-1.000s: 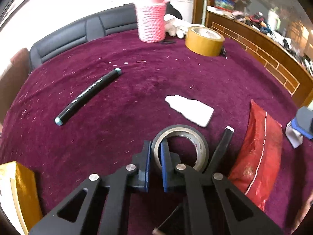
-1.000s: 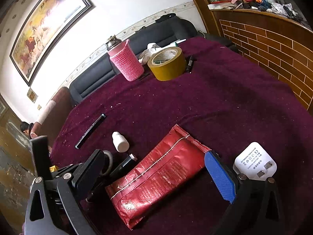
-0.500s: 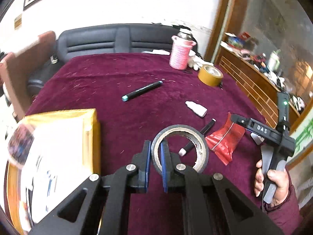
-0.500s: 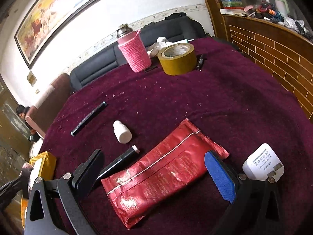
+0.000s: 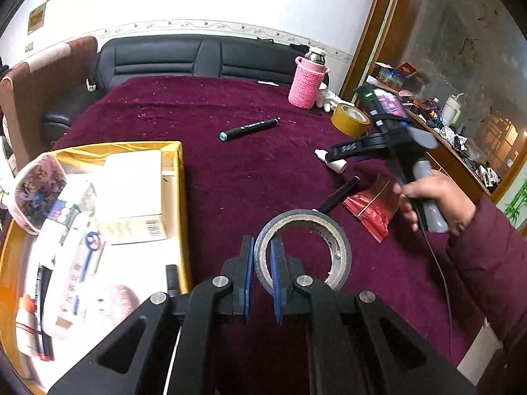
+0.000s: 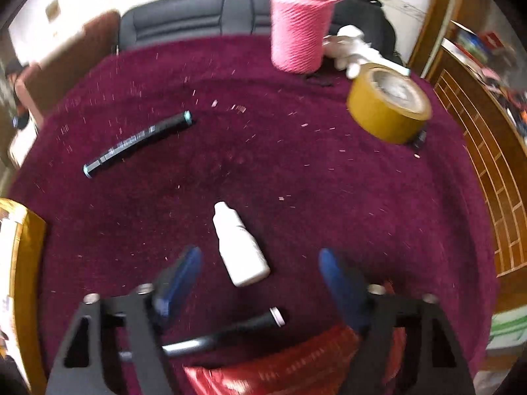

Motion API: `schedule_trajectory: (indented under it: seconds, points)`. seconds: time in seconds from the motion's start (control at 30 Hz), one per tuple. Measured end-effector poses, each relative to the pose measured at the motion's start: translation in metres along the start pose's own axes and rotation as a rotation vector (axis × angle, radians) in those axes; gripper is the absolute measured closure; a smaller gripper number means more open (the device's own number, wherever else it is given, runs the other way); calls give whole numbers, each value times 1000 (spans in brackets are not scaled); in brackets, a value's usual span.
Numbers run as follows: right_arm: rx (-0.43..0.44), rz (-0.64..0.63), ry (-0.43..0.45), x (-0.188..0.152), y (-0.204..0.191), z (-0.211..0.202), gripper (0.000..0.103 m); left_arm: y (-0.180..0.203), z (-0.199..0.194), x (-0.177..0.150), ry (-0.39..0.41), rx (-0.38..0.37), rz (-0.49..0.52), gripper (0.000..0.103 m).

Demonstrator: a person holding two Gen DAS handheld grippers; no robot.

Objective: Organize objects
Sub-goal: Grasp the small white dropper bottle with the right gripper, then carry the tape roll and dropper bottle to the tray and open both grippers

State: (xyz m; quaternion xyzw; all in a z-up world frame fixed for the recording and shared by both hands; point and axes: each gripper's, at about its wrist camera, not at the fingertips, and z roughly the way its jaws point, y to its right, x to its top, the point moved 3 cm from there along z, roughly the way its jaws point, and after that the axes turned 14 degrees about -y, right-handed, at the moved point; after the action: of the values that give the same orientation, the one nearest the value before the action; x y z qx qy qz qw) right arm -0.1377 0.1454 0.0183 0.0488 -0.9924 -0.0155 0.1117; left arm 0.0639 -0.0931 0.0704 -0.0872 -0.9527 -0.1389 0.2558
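Open cloth (image 6: 296, 171) mid-table; pink cup (image 6: 298, 29), yellow tape (image 6: 385, 112) crowd far edge.

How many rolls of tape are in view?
2. A black roll of tape is clamped by its wall in the left gripper, above the maroon cloth; a wide yellow-brown roll lies far right, near the pink knitted flask sleeve. The box may hide more.

Maroon cloth (image 6: 296, 171), pink knit cup (image 6: 298, 29).

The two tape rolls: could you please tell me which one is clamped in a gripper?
The grey tape roll, its wall pinched by the left gripper jaws. The wider yellow tape roll sits untouched at the table's far side.
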Motion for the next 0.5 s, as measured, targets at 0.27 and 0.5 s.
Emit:
schedule_trajectory:
  seconds: [0.27, 0.5]
  points:
    - [-16, -8, -61, 6, -11, 18, 76, -17, -3, -4, 7, -23, -19, 94]
    - [114, 55, -57, -20, -8, 1, 75, -25, -12, -16, 20, -24, -41, 94]
